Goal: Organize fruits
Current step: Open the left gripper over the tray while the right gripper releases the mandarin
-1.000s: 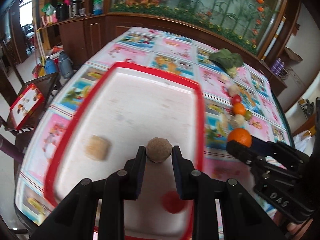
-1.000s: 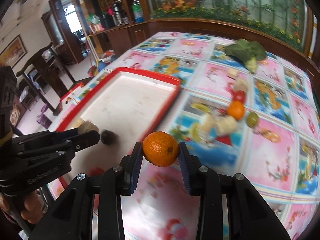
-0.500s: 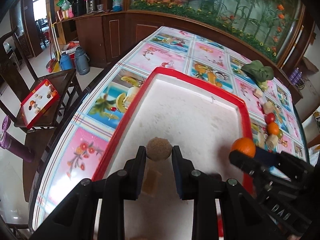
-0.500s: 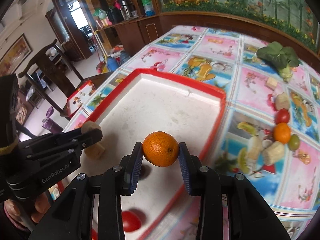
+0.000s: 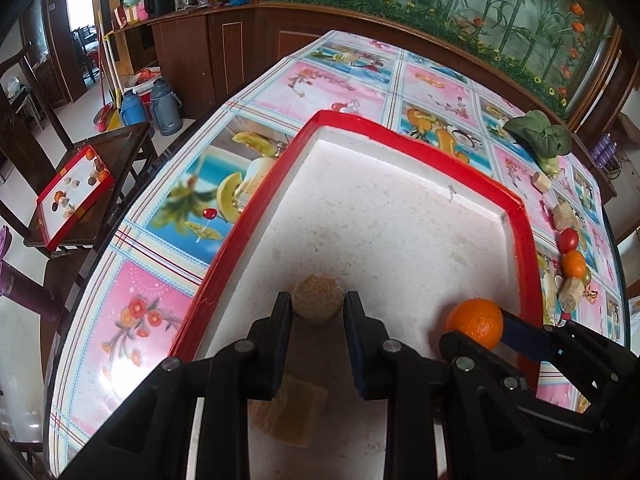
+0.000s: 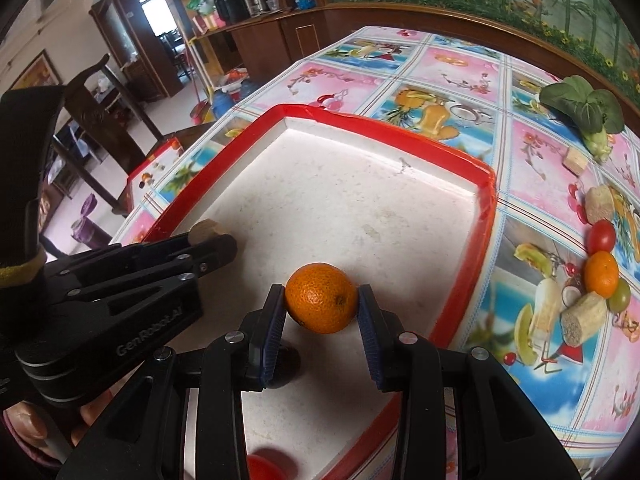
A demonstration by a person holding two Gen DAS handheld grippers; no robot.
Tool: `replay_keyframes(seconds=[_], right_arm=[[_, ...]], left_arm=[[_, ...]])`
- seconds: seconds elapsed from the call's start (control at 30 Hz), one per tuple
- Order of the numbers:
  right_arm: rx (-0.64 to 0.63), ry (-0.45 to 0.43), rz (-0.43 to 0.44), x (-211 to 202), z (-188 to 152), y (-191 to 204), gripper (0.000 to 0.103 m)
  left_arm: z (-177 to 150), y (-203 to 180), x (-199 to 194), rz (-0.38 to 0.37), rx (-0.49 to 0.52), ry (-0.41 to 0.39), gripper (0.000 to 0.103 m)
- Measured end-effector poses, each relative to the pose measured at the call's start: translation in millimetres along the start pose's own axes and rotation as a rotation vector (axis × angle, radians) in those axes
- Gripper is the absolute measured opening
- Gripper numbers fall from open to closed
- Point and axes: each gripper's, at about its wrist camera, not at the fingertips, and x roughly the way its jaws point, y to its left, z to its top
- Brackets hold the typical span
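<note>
Left wrist view | left gripper [image 5: 317,308] clamps brown round fruit [image 5: 317,299] above red tray [image 5: 524,240] | right gripper [image 6: 322,312] pinches orange [image 6: 321,298] | lower both onto bare tray floor, then spread fingers slowly, well apart.

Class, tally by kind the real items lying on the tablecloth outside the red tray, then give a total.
Tan chunks: 3
Red tomato: 1
Orange: 1
Small green fruit: 1
Leafy vegetable: 1
Total: 7
</note>
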Motion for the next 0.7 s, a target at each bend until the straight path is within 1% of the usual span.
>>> replay_keyframes(seconds=[0.17, 0.23, 0.27, 0.3, 0.33, 0.4, 0.7], right_arm=[[-0.010, 0.004, -0.005, 3.6, -0.2, -0.3, 0.036], [-0.017, 0.008, -0.008, 3.5, 0.2, 0.3, 0.036], [-0.018, 0.009, -0.010, 3.6, 0.2, 0.3, 0.038], [-0.020, 0.013, -0.019, 3.5, -0.2, 0.1, 0.041], [-0.021, 0.012, -0.025, 2.9, -1.1, -0.4, 0.042], [-0.019, 0.006, -0.025, 0.2, -2.6, -1.4, 0.042], [-0.020, -0.004, -0.045, -13.5, -15.0, -3.8, 0.042]], left_arm=[[-0.4, -0.6, 0.1, 0.014, -0.005, -0.007, 0.029], [0.1, -1.2, 0.3, 0.017, -0.006, -0.003, 0.033], [-0.2, -1.8, 0.0, 0.023, -0.007, 0.001, 0.040], [-0.2, -2.9, 0.4, 0.037, -0.009, 0.005, 0.052], [-1.1, -3.6, -0.2, 0.054, -0.009, 0.003, 0.058], [-3.2, -4.5, -2.3, 0.060, -0.004, -0.009, 0.058], [-14.7, -7.4, -13.2, 0.072, -0.003, 0.003, 0.059]])
